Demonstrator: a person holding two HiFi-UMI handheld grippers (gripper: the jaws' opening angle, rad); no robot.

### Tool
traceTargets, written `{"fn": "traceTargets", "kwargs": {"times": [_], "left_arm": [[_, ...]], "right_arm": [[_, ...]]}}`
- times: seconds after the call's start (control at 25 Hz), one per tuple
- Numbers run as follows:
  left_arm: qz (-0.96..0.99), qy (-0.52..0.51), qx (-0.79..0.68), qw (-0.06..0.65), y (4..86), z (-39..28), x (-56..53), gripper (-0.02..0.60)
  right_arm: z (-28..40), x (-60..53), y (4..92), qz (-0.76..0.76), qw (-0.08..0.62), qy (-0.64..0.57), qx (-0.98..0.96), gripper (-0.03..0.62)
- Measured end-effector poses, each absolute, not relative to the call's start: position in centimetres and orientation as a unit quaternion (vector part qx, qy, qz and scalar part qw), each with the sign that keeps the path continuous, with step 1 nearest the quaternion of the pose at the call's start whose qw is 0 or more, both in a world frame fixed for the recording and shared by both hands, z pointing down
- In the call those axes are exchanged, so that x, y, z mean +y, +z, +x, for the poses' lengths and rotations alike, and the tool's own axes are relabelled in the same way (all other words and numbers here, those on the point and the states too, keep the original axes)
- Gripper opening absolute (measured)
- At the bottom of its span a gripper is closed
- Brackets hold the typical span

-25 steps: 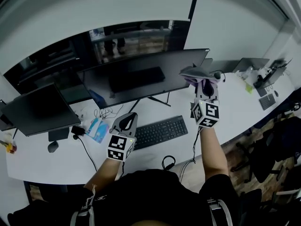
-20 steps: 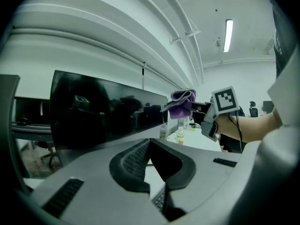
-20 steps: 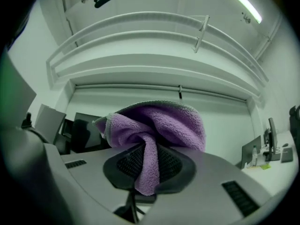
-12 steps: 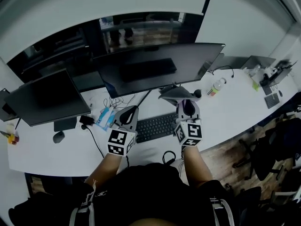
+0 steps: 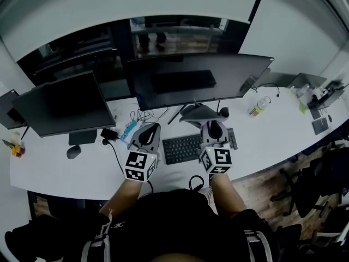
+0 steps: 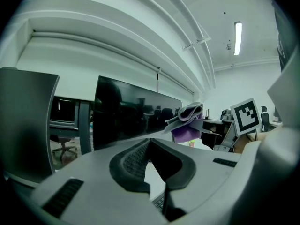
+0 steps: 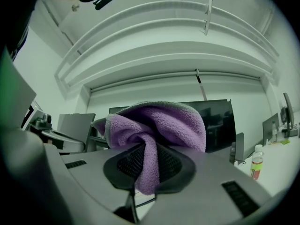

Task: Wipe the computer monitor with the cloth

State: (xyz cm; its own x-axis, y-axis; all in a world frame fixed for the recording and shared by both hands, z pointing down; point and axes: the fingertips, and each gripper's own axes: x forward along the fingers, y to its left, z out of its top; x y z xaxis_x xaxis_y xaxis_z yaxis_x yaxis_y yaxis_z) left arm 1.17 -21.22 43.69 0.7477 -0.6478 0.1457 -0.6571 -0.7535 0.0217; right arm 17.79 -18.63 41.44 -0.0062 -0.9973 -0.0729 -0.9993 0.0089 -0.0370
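Observation:
A wide dark monitor (image 5: 202,83) stands at the back of the white desk (image 5: 267,132); it also shows in the left gripper view as a monitor (image 6: 126,116) and in the right gripper view as a monitor (image 7: 218,123). My right gripper (image 5: 210,125) hovers over the keyboard (image 5: 182,147), below the screen, shut on a purple-and-grey cloth (image 7: 154,130), seen bunched as a cloth (image 5: 197,113) from the head. My left gripper (image 5: 147,134) hangs left of the keyboard, jaws shut with nothing between them. The cloth (image 6: 190,121) appears beyond it.
A second monitor (image 5: 62,105) stands at the left, with a mouse (image 5: 73,152) and cables (image 5: 139,116) near it. A bottle (image 5: 260,106), a laptop (image 5: 308,81) and small items lie at the right. Headphones (image 5: 197,183) hang at the desk's front edge.
My right gripper has come down and leftward with the cloth, from the monitor's upper right corner to just above the keyboard. The left gripper has hardly moved.

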Motion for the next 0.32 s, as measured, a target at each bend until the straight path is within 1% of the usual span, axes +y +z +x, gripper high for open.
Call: {"fn": "traceTargets", "kwargs": {"times": [0.32], "left_arm": [[0.93,0.056,-0.361,0.036,43.3,-0.8,-21.1,0.012]], "right_arm": [[14.6,-18.6,41.3,-0.681,0.038,0.015,0.731,0.066]]}}
